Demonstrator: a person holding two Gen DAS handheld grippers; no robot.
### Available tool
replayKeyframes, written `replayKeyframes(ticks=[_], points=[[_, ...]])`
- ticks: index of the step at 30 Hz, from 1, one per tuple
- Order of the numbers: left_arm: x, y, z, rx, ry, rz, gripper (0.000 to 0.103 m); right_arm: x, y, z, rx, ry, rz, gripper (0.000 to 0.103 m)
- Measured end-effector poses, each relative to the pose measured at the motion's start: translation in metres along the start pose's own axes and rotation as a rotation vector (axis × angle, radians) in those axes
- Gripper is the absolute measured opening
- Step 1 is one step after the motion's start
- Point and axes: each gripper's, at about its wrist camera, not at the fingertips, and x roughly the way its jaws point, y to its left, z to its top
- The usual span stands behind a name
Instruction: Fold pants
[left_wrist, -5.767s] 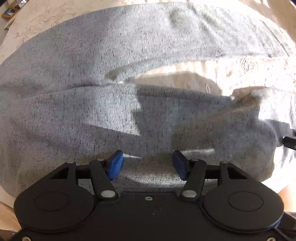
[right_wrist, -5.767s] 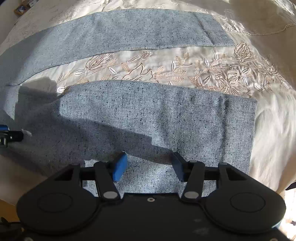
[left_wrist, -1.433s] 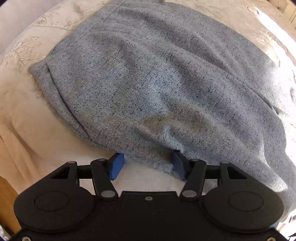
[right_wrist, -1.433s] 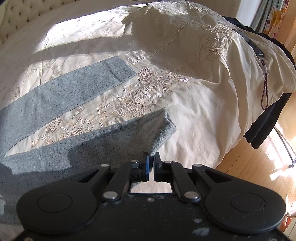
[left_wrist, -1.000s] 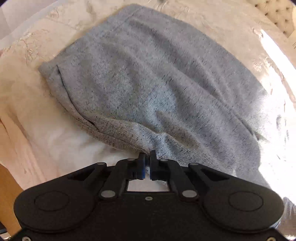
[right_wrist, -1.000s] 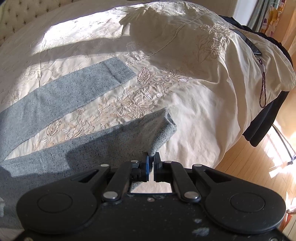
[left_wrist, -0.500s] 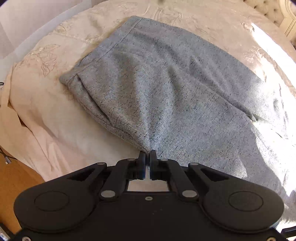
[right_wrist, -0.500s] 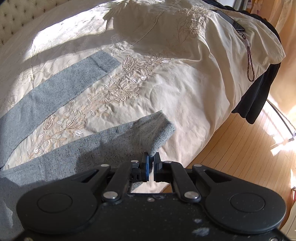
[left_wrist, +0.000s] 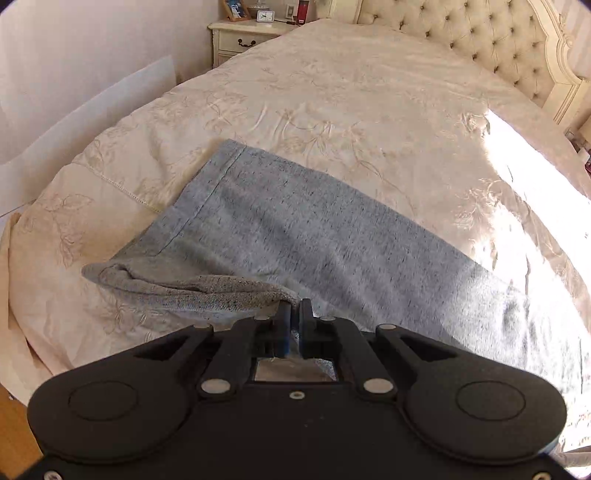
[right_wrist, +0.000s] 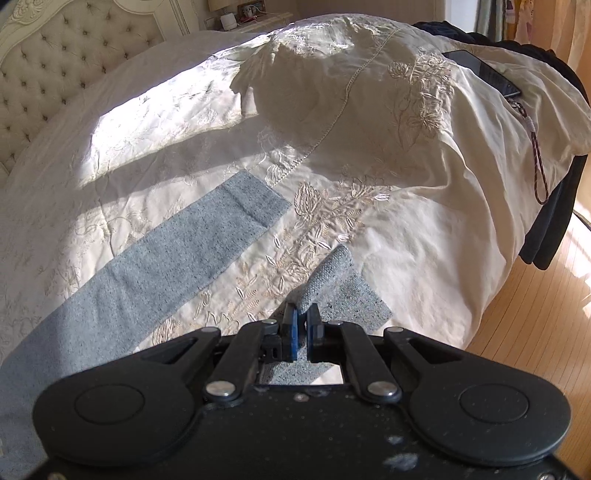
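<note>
Grey speckled pants (left_wrist: 303, 229) lie on a cream embroidered bedspread (left_wrist: 332, 92). In the left wrist view my left gripper (left_wrist: 293, 325) is shut on the near waist edge, which is lifted off the bed and droops to the left. In the right wrist view my right gripper (right_wrist: 302, 325) is shut on the hem corner of the near leg (right_wrist: 325, 277), raised and curled above the bed. The far leg (right_wrist: 177, 254) lies flat, running from lower left to centre.
A tufted headboard (left_wrist: 480, 40) and a nightstand (left_wrist: 243, 37) stand beyond the bed. A phone (right_wrist: 484, 72) with a cord (right_wrist: 535, 155) lies at the right corner of the bed, above dark clothing (right_wrist: 550, 221). Wooden floor (right_wrist: 535, 314) shows at right.
Both grippers have risen with the cloth in them. The near waist edge and the near leg's hem now hang clear of the bedspread, and more of the bed shows.
</note>
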Motion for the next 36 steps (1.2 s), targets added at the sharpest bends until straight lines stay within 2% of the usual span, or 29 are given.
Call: replayKeyframes(ticks=[8, 15, 19, 26, 36], points=[[0.044, -0.052, 0.043, 0.041, -0.013, 0.077, 0.005, 0.058, 0.039, 0.069, 0.034, 0.027, 0.054, 0.005], [0.09, -0.086, 0.074, 0.04, 0.008, 0.138, 0.005, 0.12, 0.076, 0.115, -0.005, 0.073, 0.085, 0.005], [0.116, -0.102, 0.086, 0.073, 0.031, 0.15, 0.005, 0.15, 0.091, 0.129, -0.005, 0.088, 0.073, 0.005], [0.152, -0.121, 0.109, 0.095, 0.065, 0.125, 0.005, 0.178, 0.104, 0.139, 0.043, 0.108, 0.033, 0.005], [0.202, -0.128, 0.123, 0.021, 0.155, 0.128, 0.005, 0.221, 0.121, 0.155, 0.086, 0.135, -0.019, 0.005]])
